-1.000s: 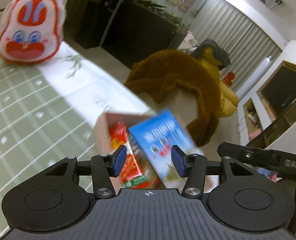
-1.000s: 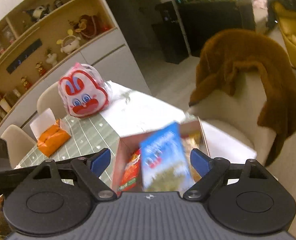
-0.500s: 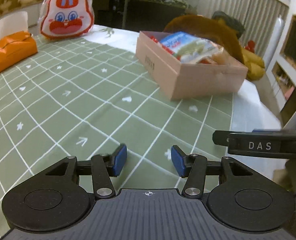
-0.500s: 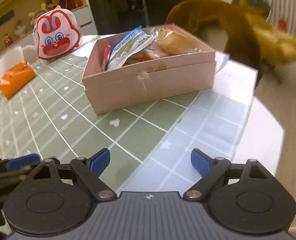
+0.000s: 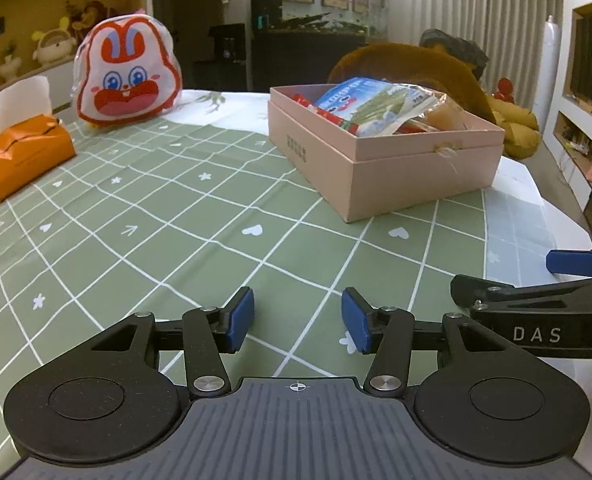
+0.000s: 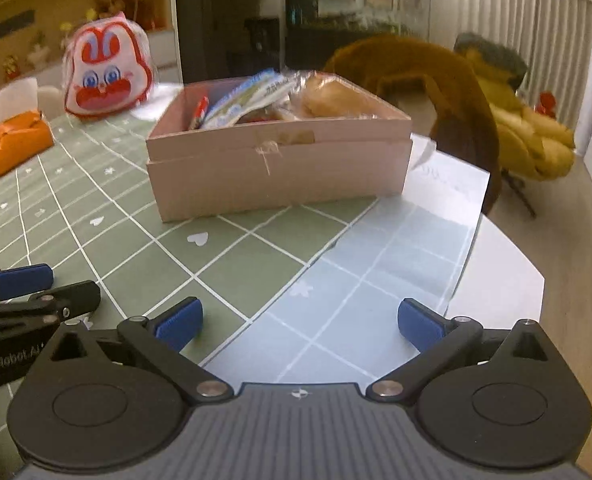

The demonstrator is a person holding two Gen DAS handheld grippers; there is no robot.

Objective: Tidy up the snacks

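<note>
A pink cardboard box [image 5: 424,168] stands on the green checked tablecloth [image 5: 175,240]; it also shows in the right wrist view [image 6: 279,172]. It holds snacks: a blue and white packet [image 5: 360,104], a red packet [image 5: 328,116] and a clear bag of bread [image 6: 336,100]. My left gripper [image 5: 298,320] is open and empty, low over the cloth, well short of the box. My right gripper [image 6: 300,320] is open wide and empty, near the table's front edge, facing the box.
A rabbit-face bag [image 5: 127,76] and an orange tissue holder [image 5: 27,156] stand at the far left. A chair draped with a brown fur throw [image 6: 436,76] is behind the box. The table's rounded edge [image 6: 528,280] drops off to the right.
Both grippers have pulled back and down from over the box to low over the cloth. The blue packet now lies in the box. Both grippers remain open.
</note>
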